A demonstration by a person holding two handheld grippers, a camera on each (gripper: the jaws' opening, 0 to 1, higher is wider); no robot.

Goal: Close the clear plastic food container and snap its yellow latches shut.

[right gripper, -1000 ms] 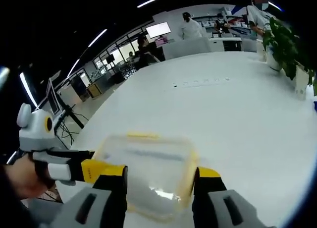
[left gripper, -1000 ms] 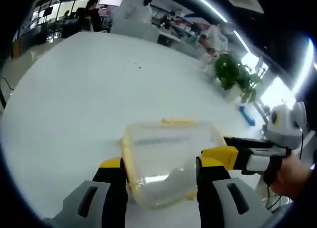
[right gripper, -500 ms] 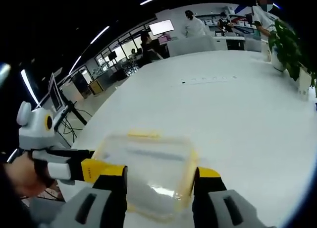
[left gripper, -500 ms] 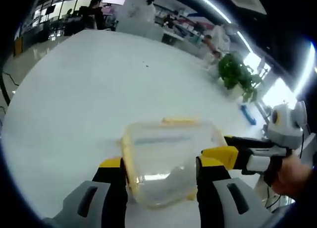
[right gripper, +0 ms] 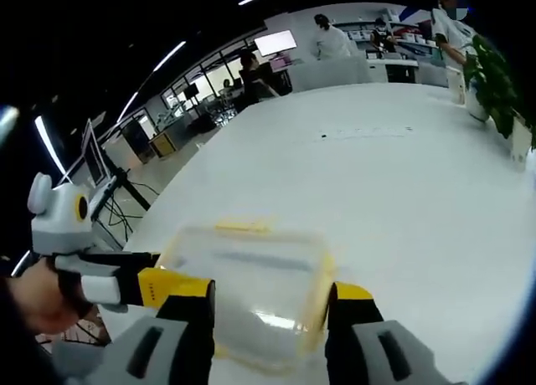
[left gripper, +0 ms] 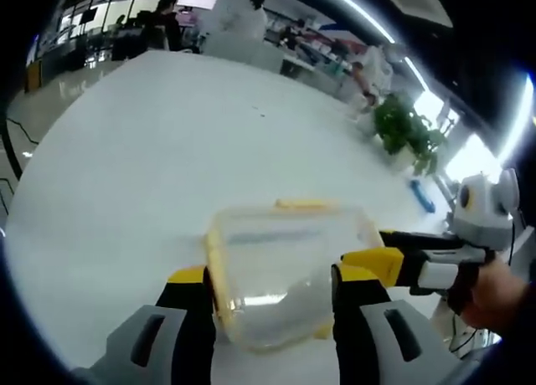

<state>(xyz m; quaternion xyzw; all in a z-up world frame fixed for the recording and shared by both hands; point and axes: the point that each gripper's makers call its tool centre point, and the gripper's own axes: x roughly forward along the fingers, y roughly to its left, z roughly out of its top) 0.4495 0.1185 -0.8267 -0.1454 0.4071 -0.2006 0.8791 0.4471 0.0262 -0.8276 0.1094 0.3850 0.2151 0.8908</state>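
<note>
Container gripped from both sides; nothing shifted over the last second.

The clear container point(left gripper: 280, 264) is seen lid-on upon the white table point(left gripper: 126, 176), clamped between the left gripper point(left gripper: 272, 289) and right gripper point(right gripper: 268, 297) jaws. Its far yellow latch point(left gripper: 306, 204) lies flat. No latch progress is judged made.
</note>
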